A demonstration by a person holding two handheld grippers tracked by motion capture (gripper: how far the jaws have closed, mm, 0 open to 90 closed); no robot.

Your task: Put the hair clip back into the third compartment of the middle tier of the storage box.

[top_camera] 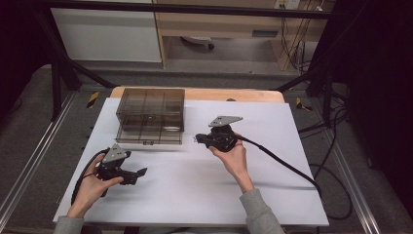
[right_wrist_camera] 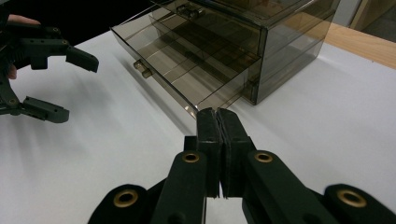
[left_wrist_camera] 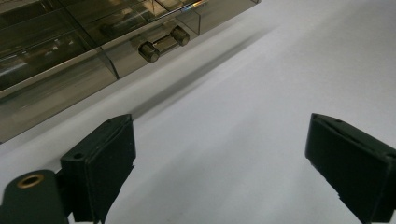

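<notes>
**Drawer box ahead, lower drawer pulled out**

No readable writing shows on anything. The smoky clear drawer box [top_camera: 150,116] stands at the far left of your white table [top_camera: 195,195], its lower drawer [right_wrist_camera: 177,74] out, handle [left_wrist_camera: 163,43] facing you. Your left gripper [top_camera: 139,174] rests near the front edge, jaws wide apart. Your right gripper [top_camera: 198,139], just right of the box, has its jaws pressed together on nothing.

Shiny see-through box on a smooth white table

The box [top_camera: 150,117] is smoky brown clear plastic, glossy, with a small metal-looking handle [left_wrist_camera: 163,44] on its drawer [right_wrist_camera: 180,74]. The table [top_camera: 195,190] top is white, smooth and matt, with a bare wood edge [top_camera: 234,94] at the back. The left gripper [left_wrist_camera: 219,163] and the right gripper [right_wrist_camera: 218,122] look like dull black plastic.
</notes>
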